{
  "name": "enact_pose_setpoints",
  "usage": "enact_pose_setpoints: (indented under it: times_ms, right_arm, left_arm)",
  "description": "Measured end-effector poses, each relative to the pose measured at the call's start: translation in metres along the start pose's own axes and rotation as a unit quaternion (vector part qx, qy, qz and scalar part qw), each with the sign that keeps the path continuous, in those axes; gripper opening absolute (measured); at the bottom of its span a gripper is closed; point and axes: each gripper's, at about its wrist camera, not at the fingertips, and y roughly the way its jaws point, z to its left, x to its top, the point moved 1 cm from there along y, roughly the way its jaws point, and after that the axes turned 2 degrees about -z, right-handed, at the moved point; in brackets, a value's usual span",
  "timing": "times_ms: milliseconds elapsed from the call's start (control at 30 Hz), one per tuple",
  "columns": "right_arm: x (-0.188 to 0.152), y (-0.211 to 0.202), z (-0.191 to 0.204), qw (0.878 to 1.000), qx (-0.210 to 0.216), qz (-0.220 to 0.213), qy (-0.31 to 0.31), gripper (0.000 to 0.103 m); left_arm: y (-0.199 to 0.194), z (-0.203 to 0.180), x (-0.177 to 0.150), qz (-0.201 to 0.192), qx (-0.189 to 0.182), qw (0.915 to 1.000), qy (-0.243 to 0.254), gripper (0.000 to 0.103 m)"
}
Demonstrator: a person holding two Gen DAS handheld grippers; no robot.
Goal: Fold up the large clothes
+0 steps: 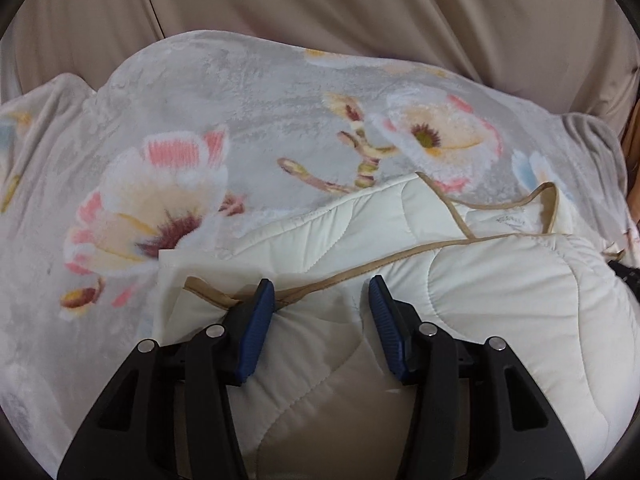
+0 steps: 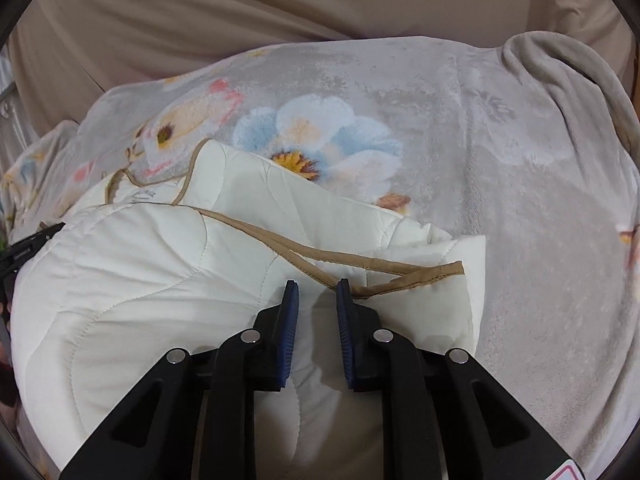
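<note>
Quilted cream garment (image 1: 500,300), edged in tan binding (image 1: 400,258), is shown lying in a folded heap on a flowered fleece blanket (image 1: 240,120), which is spread before a beige curtain (image 1: 320,0) at the far side. The heap's long axis is seen to run left to right across both views, with the bulk of the padding piled at the near side and the bound edges turned toward the far side.

In the left wrist view, the left gripper (image 1: 322,294) is held over the garment's left end; its blue pads (image 1: 262,320) stand parted, cloth lies in the gap, and one pad touches the binding near the left corner without any clamping being evident. In the right wrist view, the same garment (image 2: 140,280) and binding (image 2: 400,270) are seen from the opposite end, on the blanket (image 2: 520,200). The right gripper (image 2: 314,296) is held with its jaws narrowed but not fully closed; cloth lies between them, and whether it is pinched cannot be told.

Each gripper is thus placed at its own end of the bound edge, so neither is judged nearer overall. The coming fold is judged to depend on both corners being lifted together along that left-to-right axis and carried toward the far side.
</note>
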Motion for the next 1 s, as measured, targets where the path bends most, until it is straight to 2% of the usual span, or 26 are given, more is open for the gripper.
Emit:
enact_pose_setpoints:
  times_ms: [33, 67, 167, 233, 300, 333, 400, 467, 567, 667, 767, 867, 933, 967, 1000]
  right_arm:
    - [0.002, -0.006, 0.002, 1.000, -0.010, -0.001, 0.005, 0.018]
    - [0.004, -0.016, 0.005, 1.000, -0.010, -0.011, 0.016, 0.026]
    - [0.006, -0.052, 0.035, 0.997, 0.058, -0.045, 0.010, 0.025]
    - [0.005, -0.063, 0.072, 0.995, 0.080, -0.050, -0.035, 0.025]
    - [0.004, -0.053, 0.104, 0.992, 0.090, -0.035, -0.080, 0.023]
    - [0.002, -0.040, 0.117, 0.992, 0.081, -0.025, -0.098, 0.022]
    - [-0.001, -0.006, 0.132, 0.991, 0.056, -0.001, -0.124, 0.022]
    - [0.007, 0.007, 0.133, 0.992, 0.055, 0.007, -0.113, 0.022]
    - [0.019, 0.009, 0.125, 0.993, 0.086, 0.012, -0.082, 0.022]
    - [0.021, 0.033, 0.119, 0.994, 0.087, 0.025, -0.068, 0.019]
    - [0.023, 0.041, 0.123, 0.995, 0.075, 0.028, -0.066, 0.019]
    - [0.024, 0.038, 0.124, 0.995, 0.075, 0.030, -0.066, 0.019]
    - [0.026, 0.026, 0.117, 0.995, 0.081, 0.021, -0.049, 0.020]
    - [0.026, 0.013, 0.112, 0.995, 0.086, 0.010, -0.045, 0.024]
    - [0.025, -0.002, 0.107, 0.995, 0.087, -0.003, -0.047, 0.031]
  left_arm:
    - [-0.007, -0.004, 0.001, -0.003, 0.017, 0.9998, 0.005, 0.046]
    - [-0.020, -0.011, 0.003, -0.013, 0.017, 0.9997, 0.007, 0.047]
    - [-0.054, -0.030, 0.003, -0.033, -0.046, 0.9984, 0.002, 0.049]
    - [-0.057, -0.053, 0.001, -0.036, -0.055, 0.9974, 0.030, 0.058]
    - [-0.037, -0.073, -0.002, -0.018, -0.042, 0.9970, 0.063, 0.061]
    - [-0.018, -0.080, -0.004, -0.002, -0.035, 0.9966, 0.074, 0.062]
    - [-0.006, -0.079, 0.001, 0.000, -0.025, 0.9977, 0.063, 0.062]
    - [-0.001, -0.074, 0.012, 0.007, -0.032, 0.9984, 0.047, 0.062]
    - [0.020, -0.067, 0.018, 0.022, -0.030, 0.9986, 0.039, 0.063]
    - [0.031, -0.064, 0.022, 0.031, -0.031, 0.9988, 0.024, 0.064]
    - [0.037, -0.063, 0.024, 0.035, -0.026, 0.9988, 0.022, 0.064]
    - [0.025, -0.055, 0.026, 0.028, -0.034, 0.9990, 0.006, 0.063]
    - [0.002, -0.042, 0.028, 0.006, -0.053, 0.9985, -0.016, 0.063]
    - [-0.019, -0.031, 0.028, -0.010, -0.066, 0.9976, -0.020, 0.066]
    - [-0.031, -0.024, 0.028, -0.019, -0.065, 0.9975, -0.018, 0.073]
